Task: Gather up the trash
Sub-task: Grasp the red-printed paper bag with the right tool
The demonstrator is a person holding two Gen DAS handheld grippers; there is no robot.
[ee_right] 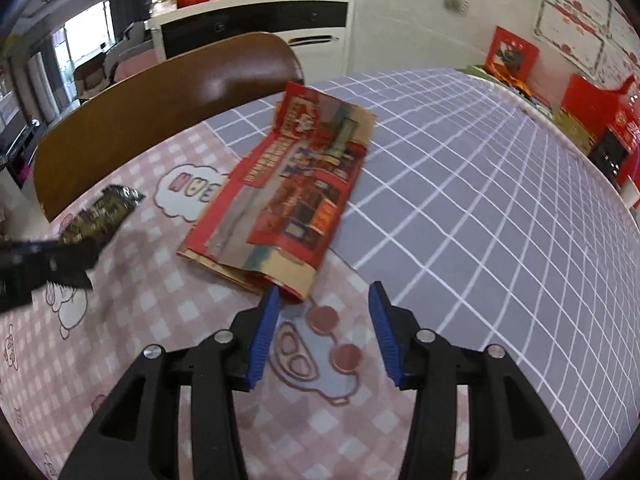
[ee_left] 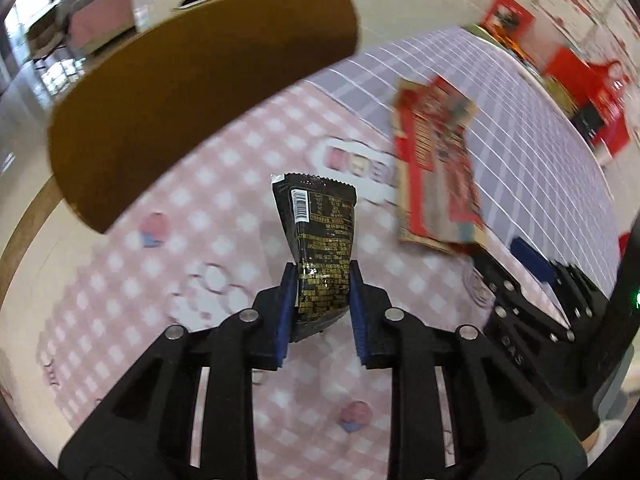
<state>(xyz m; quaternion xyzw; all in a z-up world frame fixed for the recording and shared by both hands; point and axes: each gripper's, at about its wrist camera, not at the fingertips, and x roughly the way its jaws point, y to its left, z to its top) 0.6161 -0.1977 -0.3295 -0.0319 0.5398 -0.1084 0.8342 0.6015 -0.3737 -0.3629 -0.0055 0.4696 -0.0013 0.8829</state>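
My left gripper (ee_left: 322, 280) is shut on a black snack wrapper (ee_left: 320, 248) with gold print and a barcode, held upright above the pink checked tablecloth (ee_left: 192, 224). The wrapper also shows in the right wrist view (ee_right: 100, 214), at the far left, with the left gripper (ee_right: 60, 252) on it. A flattened red and brown paper bag (ee_right: 288, 192) lies on the table; in the left wrist view it (ee_left: 436, 164) is to the right of the wrapper. My right gripper (ee_right: 322, 304) is open and empty, just short of the bag's near edge.
A brown chair back (ee_right: 160, 100) stands at the table's far left edge. The right half of the table has a grey grid cloth (ee_right: 480, 184). Red boxes (ee_right: 596, 108) and other items stand along the far right edge by the wall.
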